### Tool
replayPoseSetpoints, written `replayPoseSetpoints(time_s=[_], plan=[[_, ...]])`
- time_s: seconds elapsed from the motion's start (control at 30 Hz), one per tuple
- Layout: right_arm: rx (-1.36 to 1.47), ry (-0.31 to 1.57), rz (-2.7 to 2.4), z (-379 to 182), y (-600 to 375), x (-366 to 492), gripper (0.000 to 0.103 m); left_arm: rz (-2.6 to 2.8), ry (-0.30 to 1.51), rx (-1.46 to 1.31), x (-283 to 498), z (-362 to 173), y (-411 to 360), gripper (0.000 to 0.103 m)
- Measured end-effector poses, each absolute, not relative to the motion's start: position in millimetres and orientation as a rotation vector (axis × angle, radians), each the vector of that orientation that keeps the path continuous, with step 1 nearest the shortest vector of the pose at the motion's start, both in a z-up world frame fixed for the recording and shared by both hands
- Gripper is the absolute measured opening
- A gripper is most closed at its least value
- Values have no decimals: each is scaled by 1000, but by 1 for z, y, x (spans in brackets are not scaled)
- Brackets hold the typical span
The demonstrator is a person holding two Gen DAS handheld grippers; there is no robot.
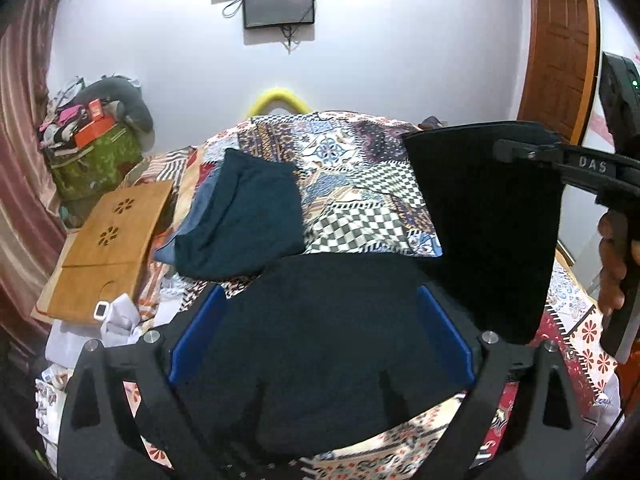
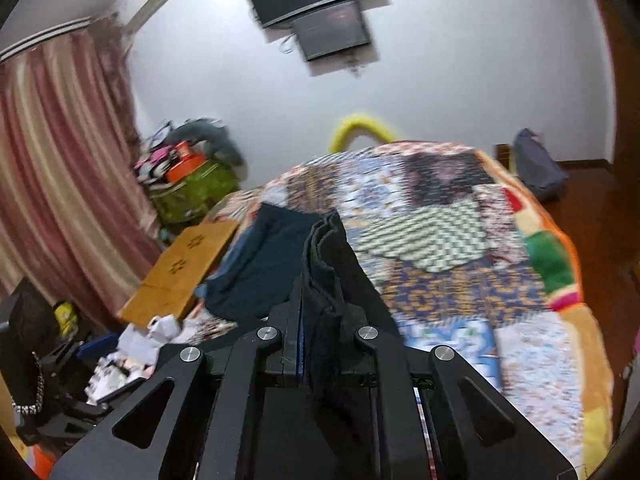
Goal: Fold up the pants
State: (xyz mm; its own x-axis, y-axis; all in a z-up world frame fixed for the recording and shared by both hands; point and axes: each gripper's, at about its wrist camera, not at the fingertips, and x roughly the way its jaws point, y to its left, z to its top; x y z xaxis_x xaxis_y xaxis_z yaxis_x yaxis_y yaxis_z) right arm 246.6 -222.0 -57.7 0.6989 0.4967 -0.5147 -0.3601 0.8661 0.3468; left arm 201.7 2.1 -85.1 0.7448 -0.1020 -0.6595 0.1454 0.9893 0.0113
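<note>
Right gripper (image 2: 320,300) is clamping the black pants (image 1: 320,340), left gripper (image 1: 320,320) is gaping over them; folded teal garment (image 1: 244,216) and wooden lap tray (image 1: 108,248) are lying beyond

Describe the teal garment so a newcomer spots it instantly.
Start at the patchwork bedspread covering the bed. Near its left edge, beside the wooden lap desk, lies the teal garment, loosely folded. Unlike the black pants, no gripper touches it.

left gripper (image 1: 320,328) standing wide open over black pants (image 1: 320,344) | right gripper (image 1: 532,156) lifting pants corner, upper right | teal garment (image 1: 244,220) lying centre-left
</note>
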Motion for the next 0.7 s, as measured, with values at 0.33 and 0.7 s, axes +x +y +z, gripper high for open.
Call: replayPoseSetpoints(time_s=[0.33,0.7], plan=[[19,819,623,-119,-124,235,8,-84,781,-10,193,-103,38,97],[-72,989,695,-173,-90,219,19,-43,827,-60,187,-117,57,97]])
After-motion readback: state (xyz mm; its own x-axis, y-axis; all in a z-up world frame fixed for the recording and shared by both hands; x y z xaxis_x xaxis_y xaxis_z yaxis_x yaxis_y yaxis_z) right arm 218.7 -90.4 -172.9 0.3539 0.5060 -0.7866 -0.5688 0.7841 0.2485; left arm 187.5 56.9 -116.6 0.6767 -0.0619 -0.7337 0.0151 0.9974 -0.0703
